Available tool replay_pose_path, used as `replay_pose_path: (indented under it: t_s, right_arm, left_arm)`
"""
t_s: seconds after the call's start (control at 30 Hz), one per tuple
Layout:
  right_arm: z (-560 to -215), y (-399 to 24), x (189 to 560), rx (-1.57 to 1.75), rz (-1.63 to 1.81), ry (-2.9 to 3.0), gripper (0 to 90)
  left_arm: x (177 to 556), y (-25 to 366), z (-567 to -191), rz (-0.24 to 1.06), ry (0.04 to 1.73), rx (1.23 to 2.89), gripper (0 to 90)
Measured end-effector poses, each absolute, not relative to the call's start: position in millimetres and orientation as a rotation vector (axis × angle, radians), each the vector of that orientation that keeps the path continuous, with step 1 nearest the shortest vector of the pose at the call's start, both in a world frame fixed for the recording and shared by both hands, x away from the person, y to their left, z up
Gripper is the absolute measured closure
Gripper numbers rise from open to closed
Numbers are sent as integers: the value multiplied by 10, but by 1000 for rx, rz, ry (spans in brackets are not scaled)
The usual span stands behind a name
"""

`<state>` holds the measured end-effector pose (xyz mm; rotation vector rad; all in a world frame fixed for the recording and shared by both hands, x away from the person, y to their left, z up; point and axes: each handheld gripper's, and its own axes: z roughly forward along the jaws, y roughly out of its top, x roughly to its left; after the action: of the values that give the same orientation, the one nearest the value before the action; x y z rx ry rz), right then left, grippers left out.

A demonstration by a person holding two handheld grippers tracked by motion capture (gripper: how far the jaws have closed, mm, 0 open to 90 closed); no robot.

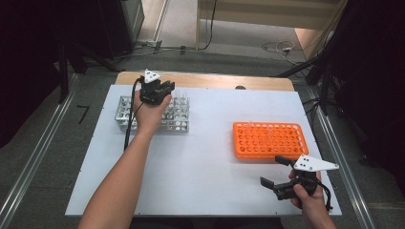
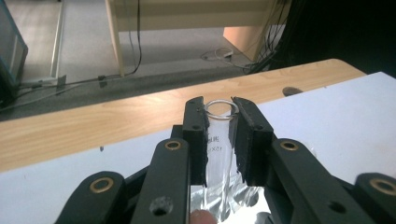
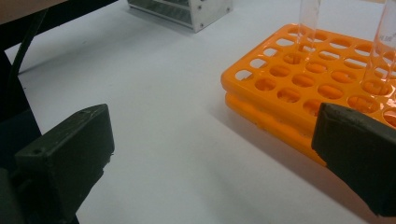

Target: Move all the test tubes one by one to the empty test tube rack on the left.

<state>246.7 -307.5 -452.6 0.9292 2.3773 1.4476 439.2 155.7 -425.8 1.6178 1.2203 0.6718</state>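
A clear glass test tube stands upright between the jaws of my left gripper, which is shut on it just below its rim. Its lower end runs down to the shiny metal rack. In the high view, my left gripper hovers over the metal rack at the back left. My right gripper stands open near the front right, just in front of the orange rack. Nothing lies between its jaws. The orange rack holds two clear tubes.
A white mat covers the table, with a wooden strip along its far edge. A black cable trails from the left gripper along the forearm. The floor beyond holds cables and dark stands.
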Motion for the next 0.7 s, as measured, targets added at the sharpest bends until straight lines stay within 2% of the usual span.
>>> replay_pose_path:
  t_s: [0.7]
  right_arm:
    - [-4523, -3069, 2468, 930, 1453, 2376, 0]
  left_arm:
    - [4387, 1520, -4334, 625, 1269, 1688, 726]
